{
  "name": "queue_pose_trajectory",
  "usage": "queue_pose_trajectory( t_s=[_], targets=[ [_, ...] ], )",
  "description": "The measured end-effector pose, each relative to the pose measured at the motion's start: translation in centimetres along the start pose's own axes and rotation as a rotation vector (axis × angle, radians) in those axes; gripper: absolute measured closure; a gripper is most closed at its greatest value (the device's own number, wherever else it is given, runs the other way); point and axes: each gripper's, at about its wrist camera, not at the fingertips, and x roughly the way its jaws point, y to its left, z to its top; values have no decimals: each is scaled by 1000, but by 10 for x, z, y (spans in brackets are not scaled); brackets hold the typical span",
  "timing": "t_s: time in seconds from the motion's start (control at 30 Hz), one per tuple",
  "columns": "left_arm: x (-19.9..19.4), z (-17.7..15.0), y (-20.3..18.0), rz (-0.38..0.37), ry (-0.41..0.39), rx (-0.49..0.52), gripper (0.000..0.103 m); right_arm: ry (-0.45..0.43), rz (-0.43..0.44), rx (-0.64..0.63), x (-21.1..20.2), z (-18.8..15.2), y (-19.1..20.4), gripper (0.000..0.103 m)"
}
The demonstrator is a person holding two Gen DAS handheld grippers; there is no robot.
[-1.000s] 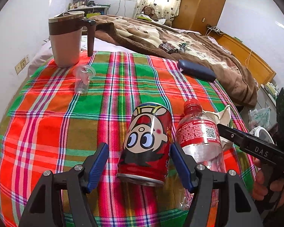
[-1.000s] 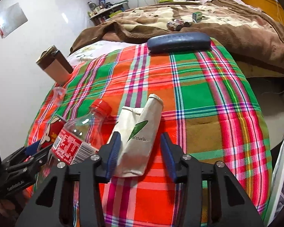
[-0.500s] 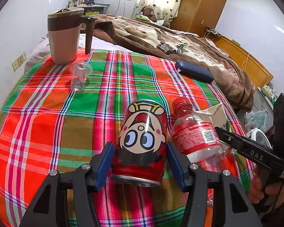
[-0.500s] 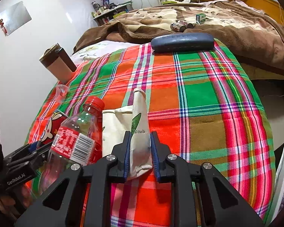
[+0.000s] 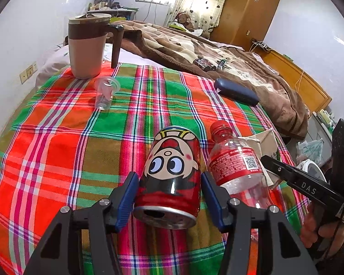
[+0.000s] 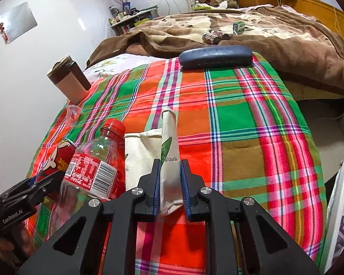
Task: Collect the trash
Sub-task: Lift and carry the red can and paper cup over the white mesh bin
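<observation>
A red cartoon can [image 5: 172, 171] lies on the plaid cloth [image 5: 57, 149], its open end toward the camera. My left gripper [image 5: 169, 180] is shut on it, both blue pads against its sides. Beside it on the right lies an empty clear bottle [image 5: 236, 167] with a red cap and label. A cream paper bag [image 6: 168, 137] sits between the pads of my right gripper [image 6: 169, 167], whose jaws are closing and squeeze the bag into a narrow fold. In the right wrist view the bottle [image 6: 94, 162] and the can [image 6: 57, 158] lie to the left of the bag.
A tan mug [image 5: 87, 48] with a brown handle and a small clear cup [image 5: 105, 92] stand at the cloth's far left. A dark blue case [image 5: 236, 91] lies at the far edge, with a brown blanket [image 5: 195, 45] behind it. The cloth drops off on the right.
Both grippers closed. The left jaws came in onto the red can. The right jaws pinched the paper bag, which folded up narrow between the pads.
</observation>
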Motion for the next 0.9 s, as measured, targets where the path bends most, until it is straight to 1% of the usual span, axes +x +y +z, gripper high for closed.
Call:
queue_pose_trajectory(
  t_s=[0.23, 0.37, 0.47, 0.6, 0.67, 0.77, 0.9],
  targets=[
    [-4, -6, -3, 10, 7, 2, 47, -1, -1, 7, -6, -4, -3, 86],
    [0, -7, -5, 2, 31, 6, 47, -2, -4, 6, -8, -5, -3, 86],
    [5, -3, -6, 35, 38, 9, 40, 0, -5, 9, -8, -5, -4, 86],
    [11, 2, -6, 18, 46, 7, 39, -2, -8, 8, -9, -6, -6, 86],
    [14, 3, -5, 19, 51, 0, 39, 0, -5, 9, -9, -6, -7, 86],
    [16, 1, -5, 7, 52, 2, 47, 4, -6, 6, -8, -6, -7, 86],
    [13, 1, -6, 25, 45, 3, 48, -1, -4, 7, -9, -6, -7, 86]
  ],
)
